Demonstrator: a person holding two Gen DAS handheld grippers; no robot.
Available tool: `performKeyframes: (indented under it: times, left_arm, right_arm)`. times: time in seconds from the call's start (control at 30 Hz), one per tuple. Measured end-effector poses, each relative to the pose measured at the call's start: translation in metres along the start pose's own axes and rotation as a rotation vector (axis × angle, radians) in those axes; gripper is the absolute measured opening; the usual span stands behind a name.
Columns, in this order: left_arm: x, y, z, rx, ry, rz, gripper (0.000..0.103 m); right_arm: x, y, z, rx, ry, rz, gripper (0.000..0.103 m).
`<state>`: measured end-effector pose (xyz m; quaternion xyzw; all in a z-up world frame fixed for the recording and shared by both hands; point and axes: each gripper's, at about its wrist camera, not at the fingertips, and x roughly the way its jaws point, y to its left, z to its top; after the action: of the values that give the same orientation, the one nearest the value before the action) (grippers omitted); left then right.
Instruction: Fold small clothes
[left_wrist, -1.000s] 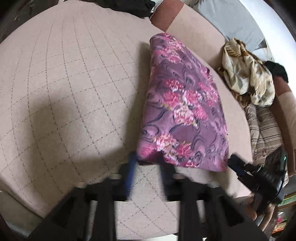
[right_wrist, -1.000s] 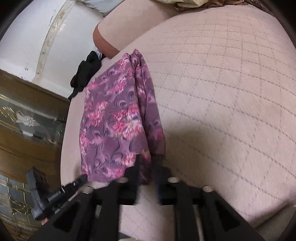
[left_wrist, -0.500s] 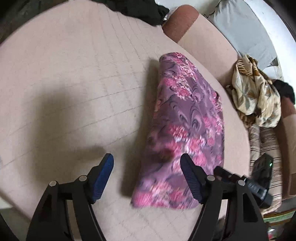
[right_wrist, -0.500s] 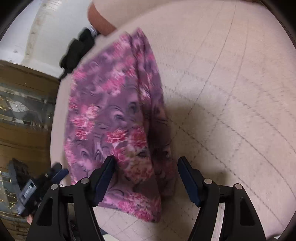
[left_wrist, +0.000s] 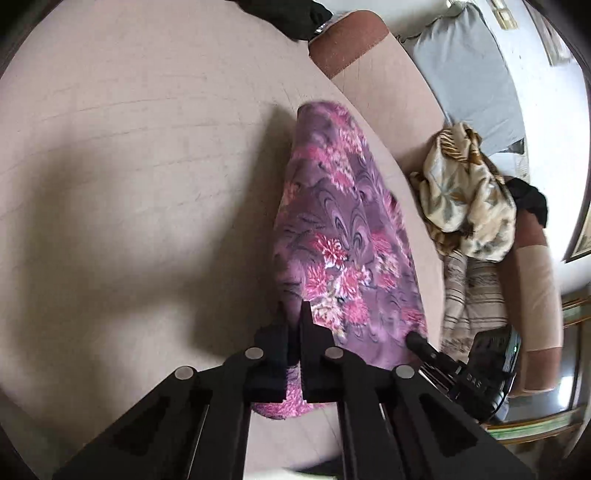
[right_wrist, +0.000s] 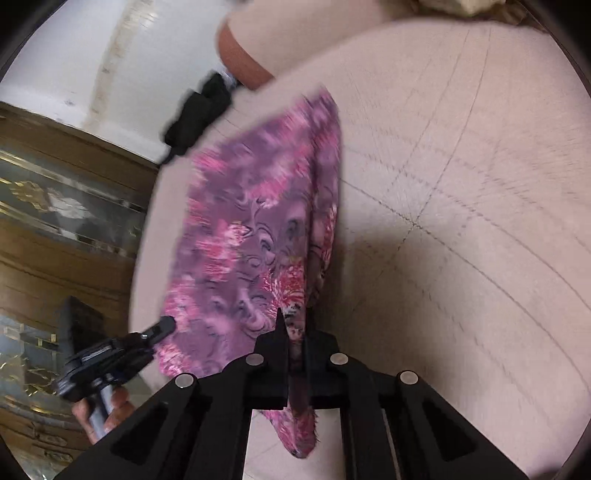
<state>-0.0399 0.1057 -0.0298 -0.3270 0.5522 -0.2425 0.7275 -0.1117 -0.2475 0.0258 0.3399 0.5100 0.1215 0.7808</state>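
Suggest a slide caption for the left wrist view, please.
Left tool shut on purple floral cloth lying on beige quilted cushion.

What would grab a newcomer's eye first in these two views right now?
The purple floral cloth dominates both views, lying long on the beige quilted cushion. Each claw is shut on its near edge: the left claw at one corner, the right claw at the other. Past the cushion's far edge sits a crumpled cream patterned garment.

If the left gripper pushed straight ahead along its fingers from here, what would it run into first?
The purple floral cloth. The left gripper is already shut on its near edge, so going forward would just push into the folded fabric lying on the beige cushion; depth beyond is unclear.
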Motion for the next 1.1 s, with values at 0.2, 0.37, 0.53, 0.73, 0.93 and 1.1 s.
performKeyframes:
  times: [0.2,0.37,0.53,0.73,0.93,1.1]
  left_arm:
    - [0.016,0.025,-0.039,0.027,0.07,0.151,0.009]
    - [-0.009,-0.003,-0.039,0.149,-0.071,0.264,0.063]
    - [-0.023,-0.032,-0.008,0.193,-0.115,0.25,0.069]
    - [0.017,-0.062,0.066,0.193,-0.089,0.246,0.07]
    - [0.084,-0.05,0.11,0.118,0.018,0.207,0.054]
    - [0.085,-0.038,0.109,0.036,0.044,0.152,0.026]
  right_arm:
    - [0.013,-0.002,-0.067,-0.033,0.092,-0.097,0.01]
    - [0.003,-0.008,-0.055,0.03,0.06,-0.121,0.074]
    - [-0.035,0.023,-0.017,-0.095,-0.038,-0.146,0.079]
    - [0.009,0.025,0.082,-0.107,0.022,-0.127,0.045]
    - [0.091,-0.008,0.128,-0.05,0.12,-0.132,0.01]
    - [0.071,0.009,0.133,-0.13,0.041,-0.112,0.006]
